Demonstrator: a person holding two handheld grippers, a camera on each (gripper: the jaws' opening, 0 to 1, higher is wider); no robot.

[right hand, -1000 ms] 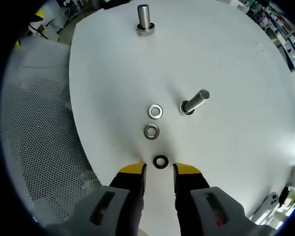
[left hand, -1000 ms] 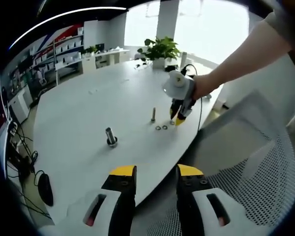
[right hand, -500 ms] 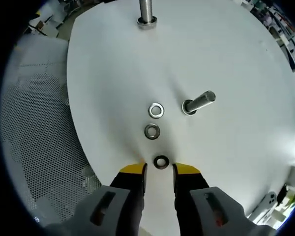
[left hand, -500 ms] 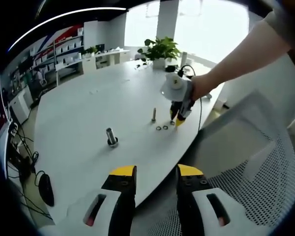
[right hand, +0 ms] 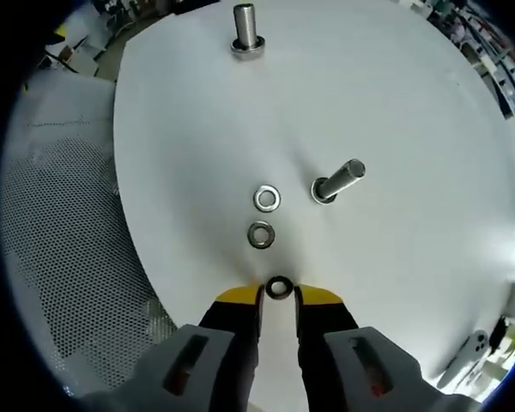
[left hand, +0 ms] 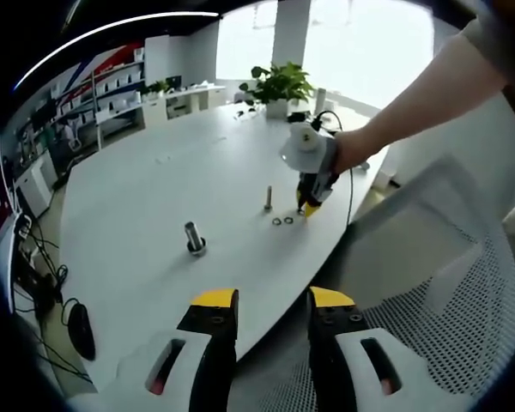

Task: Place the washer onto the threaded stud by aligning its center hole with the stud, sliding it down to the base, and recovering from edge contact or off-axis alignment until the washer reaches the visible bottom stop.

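Observation:
In the right gripper view a dark washer (right hand: 279, 287) lies on the white table (right hand: 395, 103), right between my right gripper's (right hand: 279, 296) yellow fingertips (right hand: 239, 297). The jaws stand narrowly open around it, with a sliver of gap on each side. Two more washers (right hand: 260, 233) (right hand: 267, 199) lie just beyond. The thin threaded stud (right hand: 336, 181) stands to their right, and a thicker stud (right hand: 245, 30) stands far off. In the left gripper view a hand holds the right gripper (left hand: 307, 207) down near the washers (left hand: 282, 221) and the thin stud (left hand: 268, 200). My left gripper (left hand: 272, 300) hangs open and empty off the table's near edge.
A mesh chair (right hand: 60, 223) sits beside the table edge, and shows as a chair (left hand: 463, 292) in the left gripper view. The thick stud (left hand: 193, 239) stands nearer the left gripper. A potted plant (left hand: 279, 86) and shelves stand at the far end. A cable (left hand: 350, 193) trails from the right gripper.
The right gripper's jaws have narrowed and moved forward, so the dark washer now sits between the fingertips. The left gripper has not moved.

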